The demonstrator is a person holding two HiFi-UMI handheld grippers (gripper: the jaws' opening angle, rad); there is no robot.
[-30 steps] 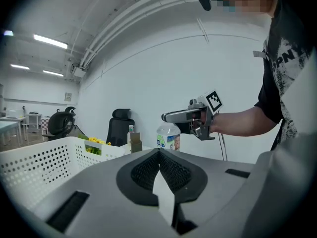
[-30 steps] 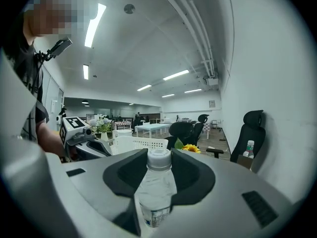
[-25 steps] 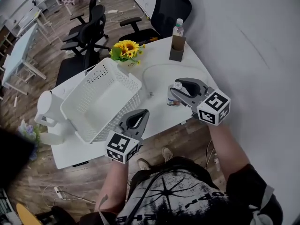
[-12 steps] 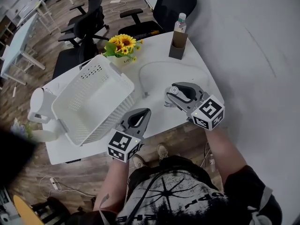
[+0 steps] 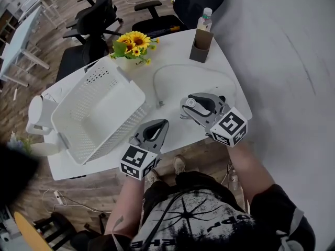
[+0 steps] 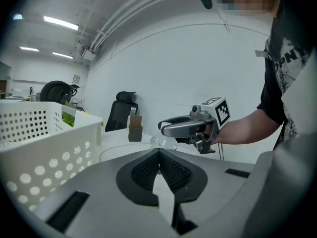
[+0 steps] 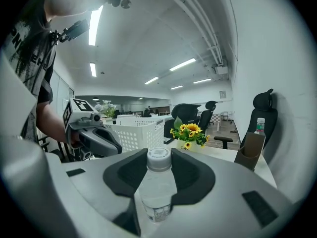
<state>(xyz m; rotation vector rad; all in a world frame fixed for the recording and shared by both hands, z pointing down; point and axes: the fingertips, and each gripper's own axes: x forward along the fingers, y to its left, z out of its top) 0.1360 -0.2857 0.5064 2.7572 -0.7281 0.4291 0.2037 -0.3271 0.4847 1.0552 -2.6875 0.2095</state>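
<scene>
My right gripper (image 7: 158, 158) is shut on a clear water bottle (image 7: 157, 195) with a white cap, gripped just under the cap. In the head view the right gripper (image 5: 194, 106) holds it over the white table's (image 5: 178, 88) near right part. The left gripper (image 6: 158, 152) is shut with nothing between its jaws. It hovers at the table's near edge beside the white perforated basket (image 5: 97, 114), seen as the left gripper (image 5: 155, 128) from above. From the left gripper view, the right gripper (image 6: 184, 128) and the bottle (image 6: 162, 142) lie straight ahead.
A pot of sunflowers (image 5: 132, 42) stands behind the basket. A brown cardboard holder (image 5: 201, 38) and a second bottle (image 5: 205, 16) sit at the table's far right corner. A pale cable (image 5: 172, 69) curves across the middle. A white jug (image 5: 37, 109) stands left. Office chairs (image 5: 97, 20) are beyond.
Both grippers have sunk lower toward the table. The right gripper has drifted slightly left with the bottle. The basket now looms larger in the left gripper view.
</scene>
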